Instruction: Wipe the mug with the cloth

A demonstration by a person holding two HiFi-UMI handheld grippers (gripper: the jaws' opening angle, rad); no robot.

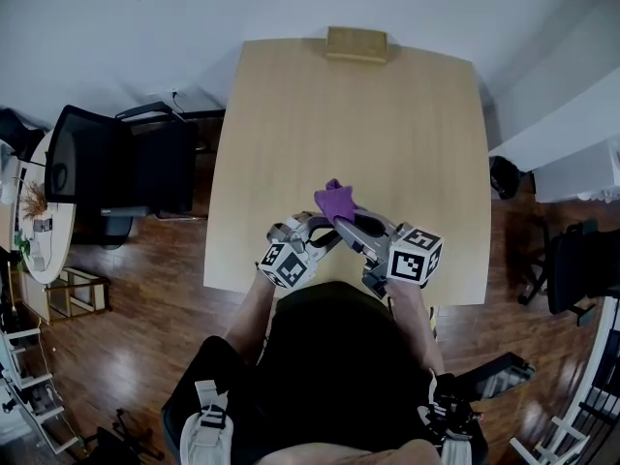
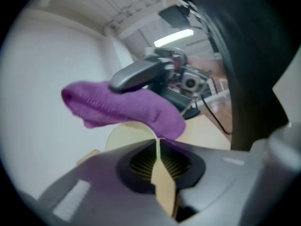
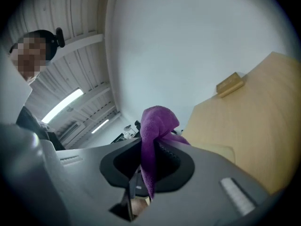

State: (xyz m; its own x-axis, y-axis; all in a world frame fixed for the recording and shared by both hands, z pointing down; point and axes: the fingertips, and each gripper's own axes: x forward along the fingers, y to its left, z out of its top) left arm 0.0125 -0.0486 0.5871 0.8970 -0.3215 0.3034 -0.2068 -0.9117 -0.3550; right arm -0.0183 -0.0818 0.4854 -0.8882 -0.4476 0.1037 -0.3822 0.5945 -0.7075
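My left gripper (image 2: 157, 142) is shut on the thin wall of a cream mug (image 2: 126, 134), whose round rim shows just past the jaws. A purple cloth (image 2: 127, 105) lies over the mug's top. My right gripper (image 3: 149, 147) is shut on that cloth (image 3: 157, 121), which sticks up out of its jaws in a bunched fold. In the head view both grippers meet over the near part of the table, the left one (image 1: 315, 232) beside the right one (image 1: 347, 223), with the cloth (image 1: 335, 200) poking out beyond them. The mug is hidden there.
The wooden table (image 1: 387, 134) carries a small tan block (image 1: 356, 44) at its far edge. A black office chair (image 1: 107, 168) stands to the left on the wood floor. The person's body is close behind the grippers at the table's near edge.
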